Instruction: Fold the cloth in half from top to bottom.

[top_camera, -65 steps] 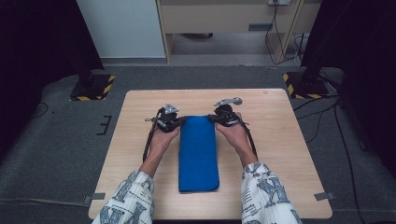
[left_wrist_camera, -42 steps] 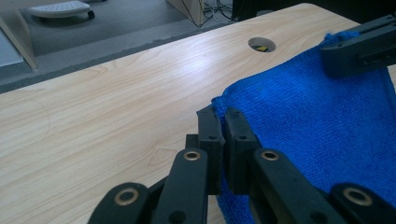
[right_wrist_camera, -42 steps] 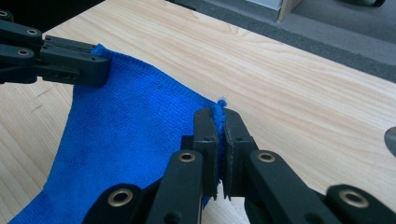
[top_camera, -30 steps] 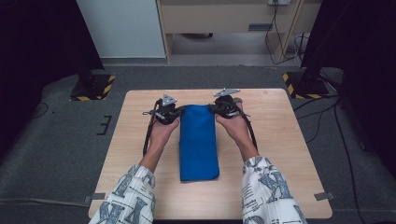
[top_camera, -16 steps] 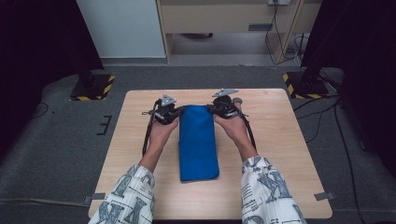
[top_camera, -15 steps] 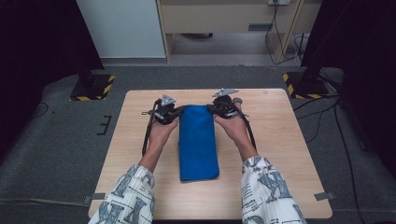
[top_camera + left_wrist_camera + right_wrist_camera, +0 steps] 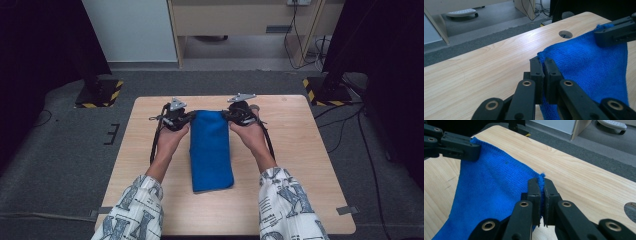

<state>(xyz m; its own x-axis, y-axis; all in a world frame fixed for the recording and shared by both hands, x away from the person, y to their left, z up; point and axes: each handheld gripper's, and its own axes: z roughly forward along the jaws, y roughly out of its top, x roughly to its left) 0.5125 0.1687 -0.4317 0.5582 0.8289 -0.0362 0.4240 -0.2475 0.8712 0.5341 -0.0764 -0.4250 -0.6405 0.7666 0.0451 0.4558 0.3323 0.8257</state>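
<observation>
A blue towel, folded into a long strip, lies lengthwise down the middle of the wooden table. My left gripper is shut on its far left corner, and my right gripper is shut on its far right corner. In the left gripper view the black jaws pinch the towel's hem, with the other gripper clamped on the opposite corner. In the right gripper view the jaws squeeze the towel's edge, and the other gripper grips the far corner. The far end is stretched between them, slightly raised.
A cable hole is cut into the table near its far right corner. Black stands with yellow-striped bases flank the table on the grey carpet. A wooden cabinet stands behind. Bare tabletop lies left and right of the towel.
Since the earliest frame both grippers have carried the towel's far end away from the person, so the towel lies farther up the table. Over the last half second nothing has moved.
</observation>
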